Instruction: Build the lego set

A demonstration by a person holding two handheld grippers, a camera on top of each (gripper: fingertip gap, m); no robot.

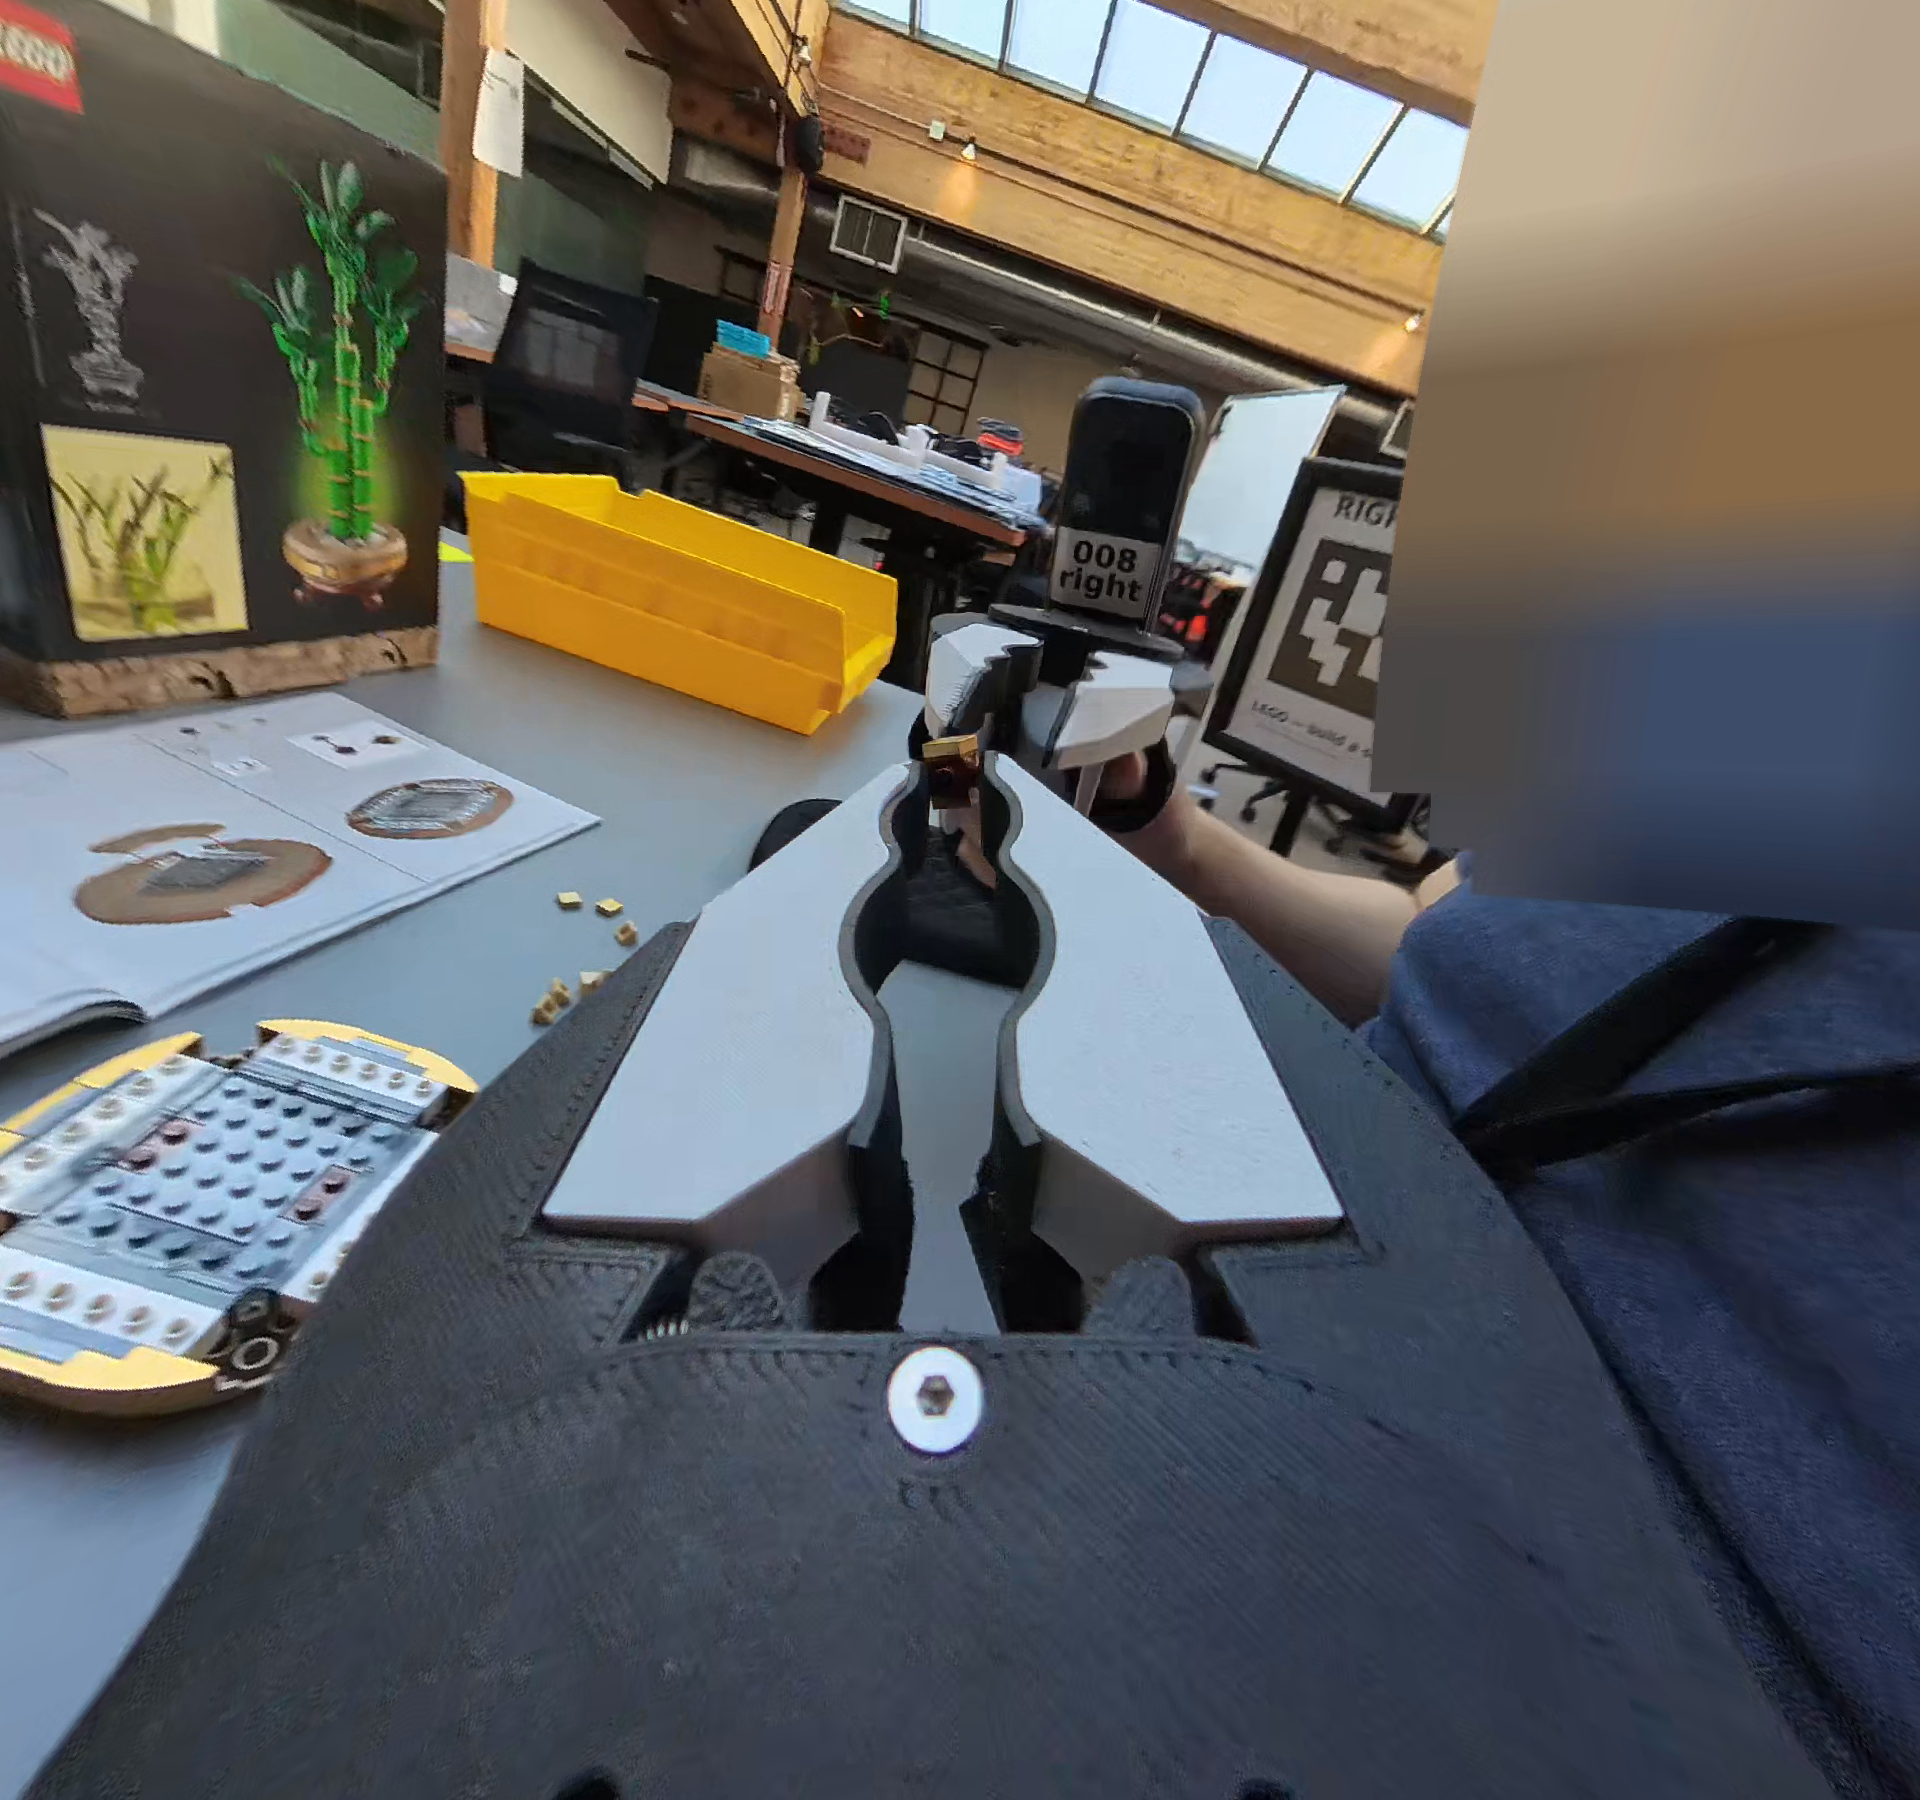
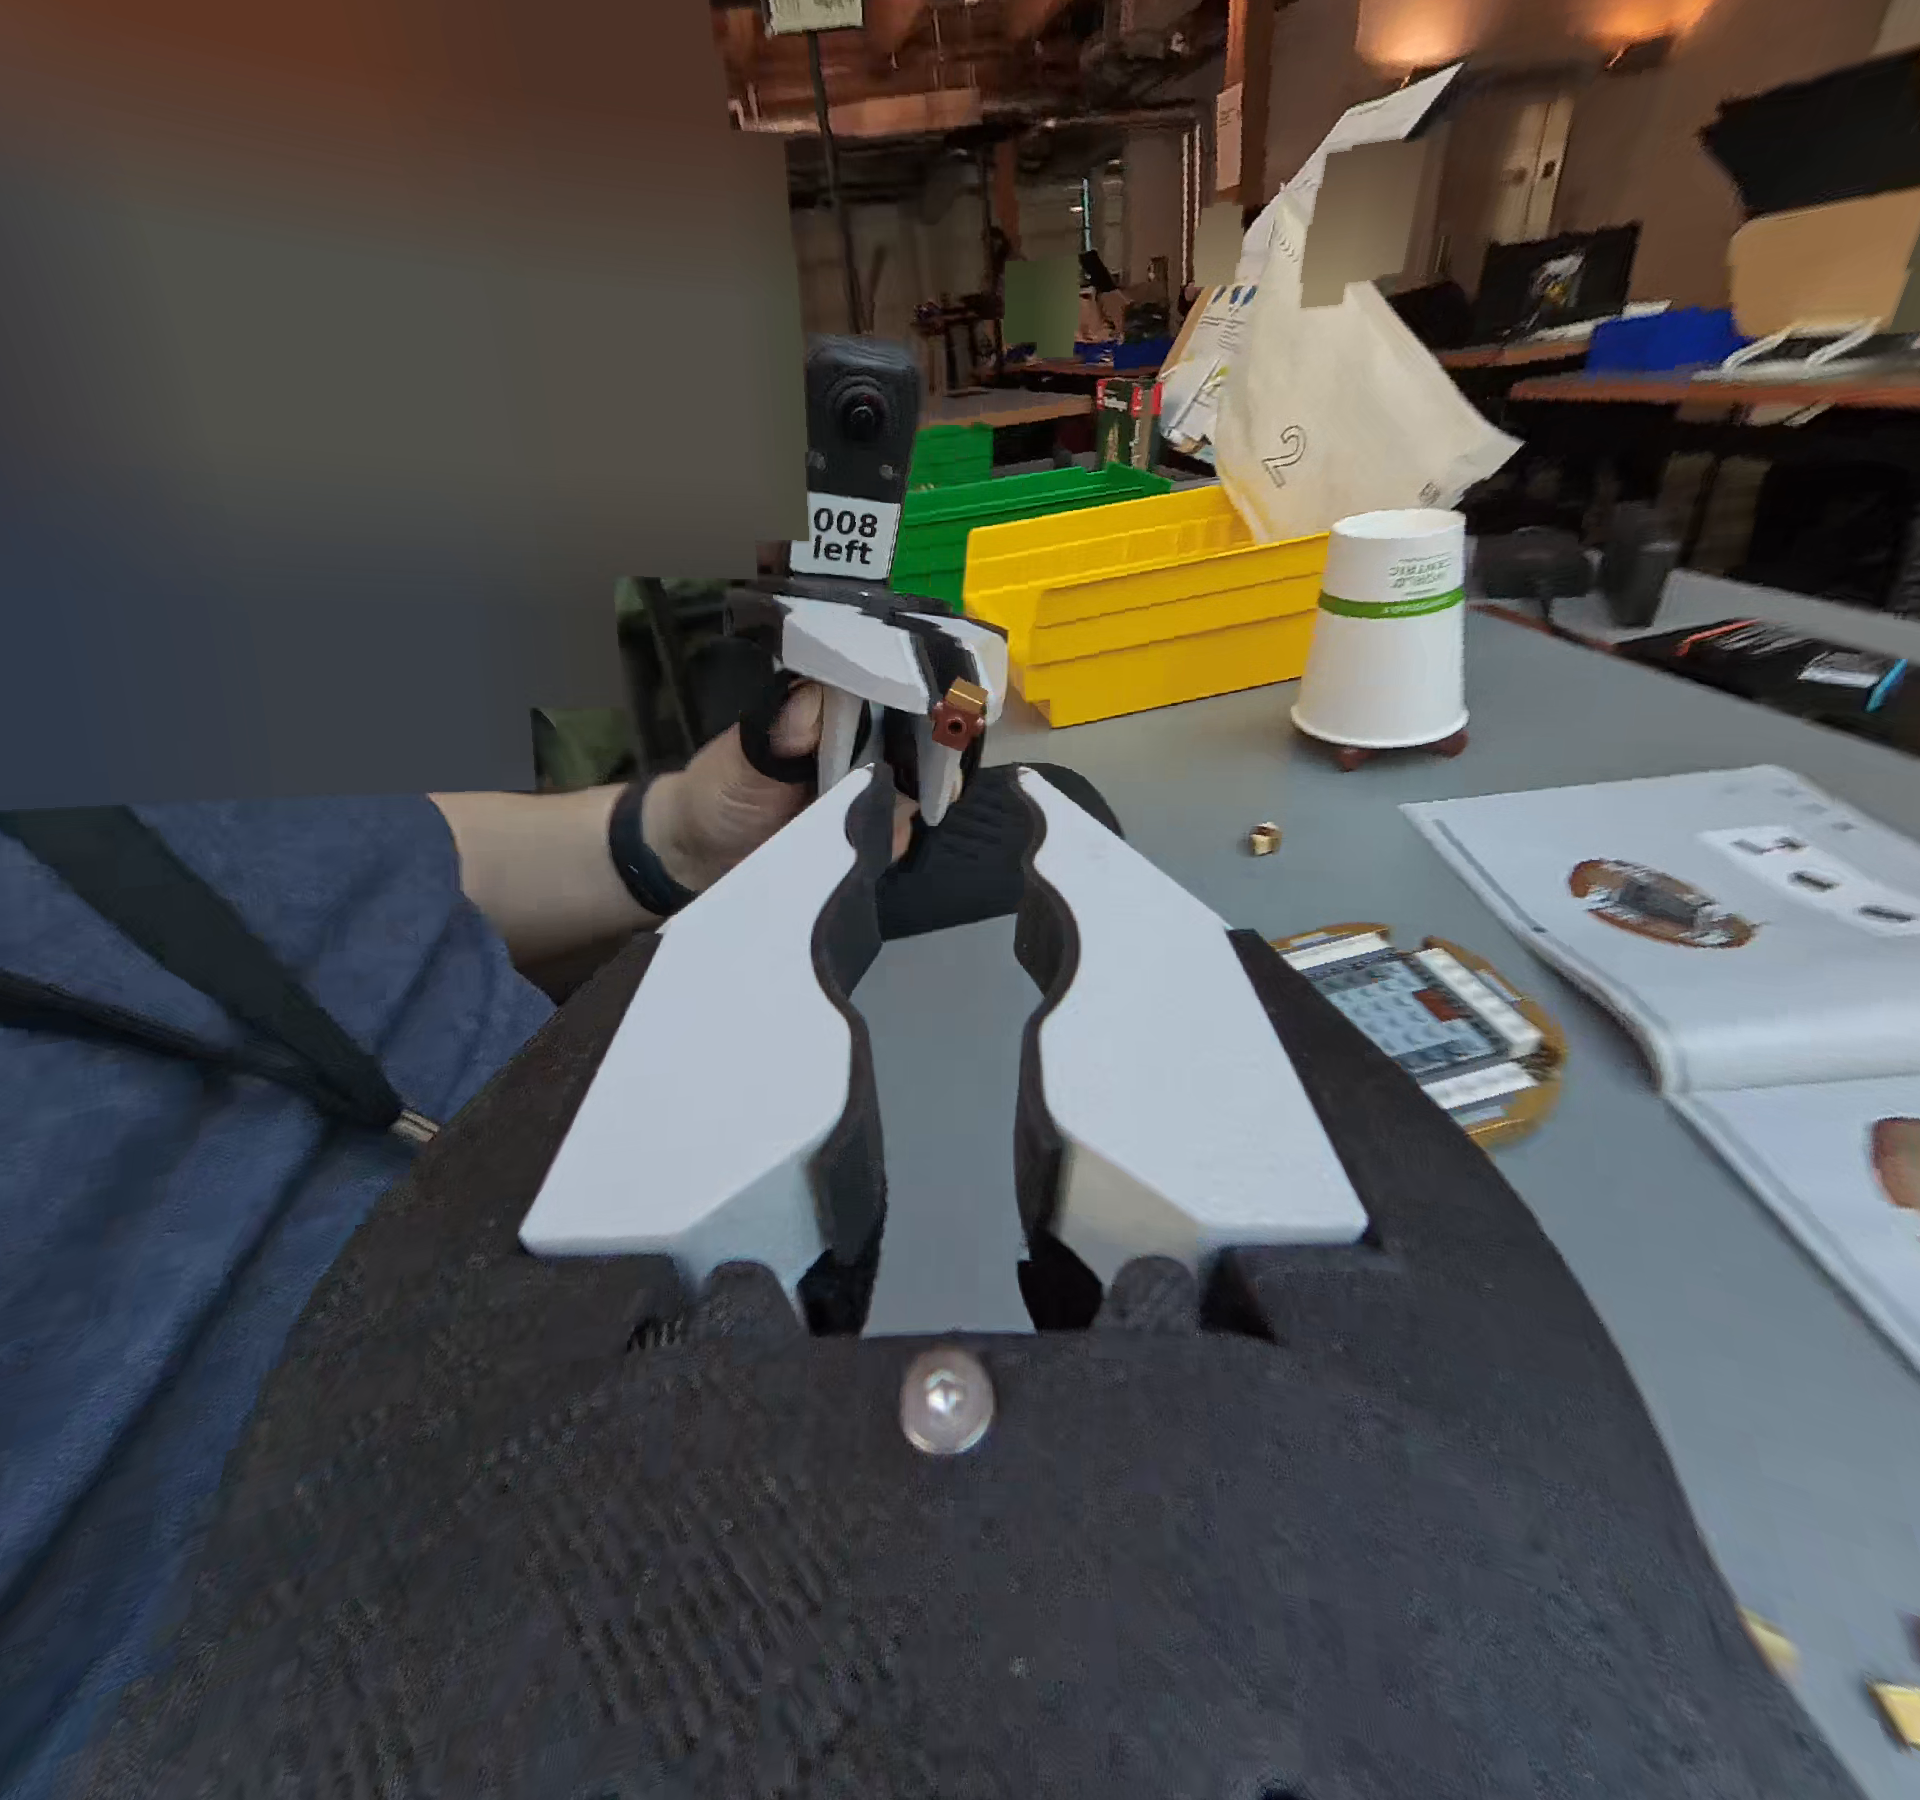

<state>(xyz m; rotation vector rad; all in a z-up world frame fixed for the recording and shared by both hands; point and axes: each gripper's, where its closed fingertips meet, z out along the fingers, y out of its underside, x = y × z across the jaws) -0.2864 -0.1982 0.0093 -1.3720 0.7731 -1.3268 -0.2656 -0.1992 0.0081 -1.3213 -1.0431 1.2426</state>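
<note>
One lego box (image 1: 218, 379) far left, top cut off. One open instruction booklet (image 1: 260, 846). One oval lego base (image 1: 197, 1200) on grey table (image 1: 665, 774), left edge cropped, long axis hard to judge. Roughly six loose tan pieces (image 1: 597, 909), some hidden by gripper body. One yellow bin (image 1: 675, 587). Left gripper (image 1: 951, 774) clamped on small gold-brown piece (image 1: 951, 768), held mid-air, orientation unclear. Right gripper (image 2: 940, 784) fingers apart, holding nothing, tips facing piece.

Daylight pours from the skylights (image 1: 1195, 77); the right wrist view is dimmer, with warm wall lamps (image 2: 1423, 36). Wide-angle bending stretches the edges, and the booklet (image 2: 1704, 961) blurs.
</note>
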